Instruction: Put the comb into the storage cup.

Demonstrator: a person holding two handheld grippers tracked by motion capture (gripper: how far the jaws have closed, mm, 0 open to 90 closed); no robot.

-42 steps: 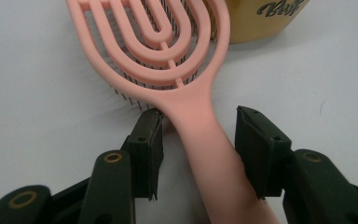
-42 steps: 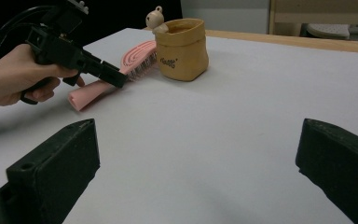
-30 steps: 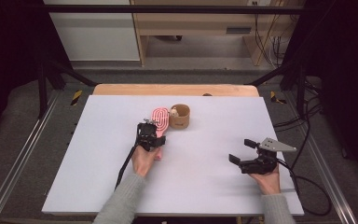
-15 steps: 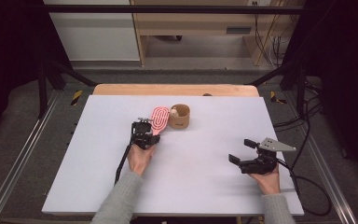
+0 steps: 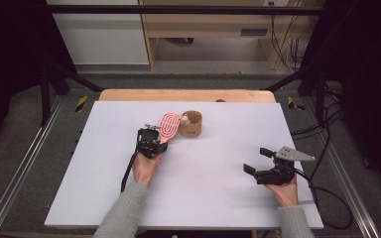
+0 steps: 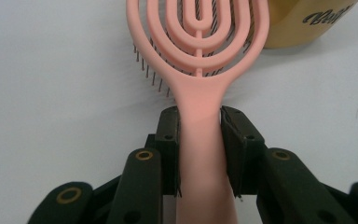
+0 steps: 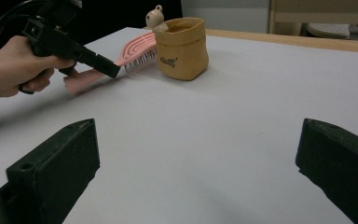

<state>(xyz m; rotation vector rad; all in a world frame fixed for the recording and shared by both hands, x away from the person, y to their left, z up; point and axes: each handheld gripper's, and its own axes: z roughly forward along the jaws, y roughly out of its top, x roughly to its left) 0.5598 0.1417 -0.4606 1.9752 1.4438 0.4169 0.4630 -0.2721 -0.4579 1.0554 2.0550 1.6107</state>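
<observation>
A pink hairbrush lies on the white table, its head next to a small tan pouch. My left gripper has just been closing and is now shut on the brush handle, a pad pressed against each side. In the right gripper view the left gripper holds the brush low over the table, beside the pouch. A little figurine sits at the pouch's rim. At the table's front right, my right gripper stands open with nothing between its fingers.
A wooden strip runs along the table's far edge. Cables trail off the right side. Metal frame rails flank the table. Bare white surface lies between the two grippers.
My left gripper has shifted slightly to the left at the brush handle. The brush and pouch stay where they were. The right gripper has not moved.
</observation>
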